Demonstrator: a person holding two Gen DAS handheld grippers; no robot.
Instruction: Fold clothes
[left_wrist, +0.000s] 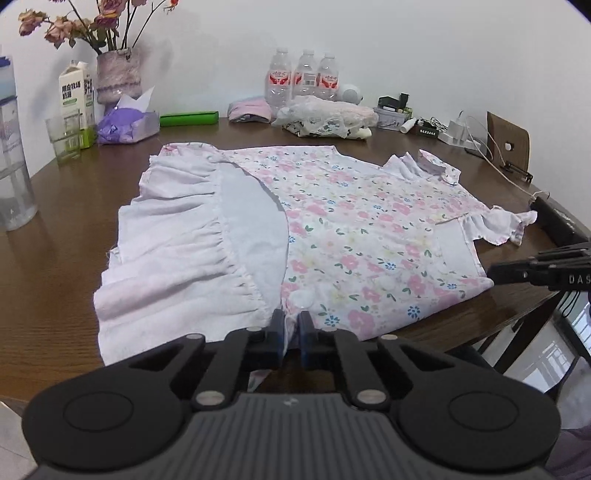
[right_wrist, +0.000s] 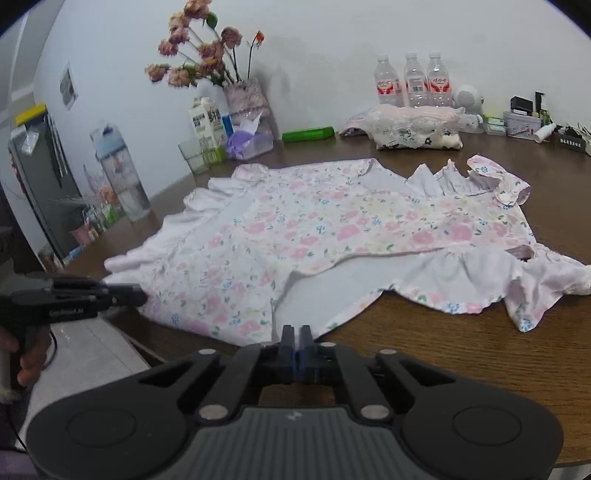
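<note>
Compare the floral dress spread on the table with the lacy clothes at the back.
The pink floral dress with white ruffles lies spread out flat mid-table; the pale lace-trimmed clothes sit bunched in a pile by the wall. The dress shows a flower print; the pile is mostly pale lace over a dark-flowered piece. Both rest on the brown wooden table.

The dress (left_wrist: 332, 229) is soft, thin cloth. The table (left_wrist: 62, 229) looks like smooth brown wood. The grippers (left_wrist: 291, 325) seem matt black plastic.
</note>
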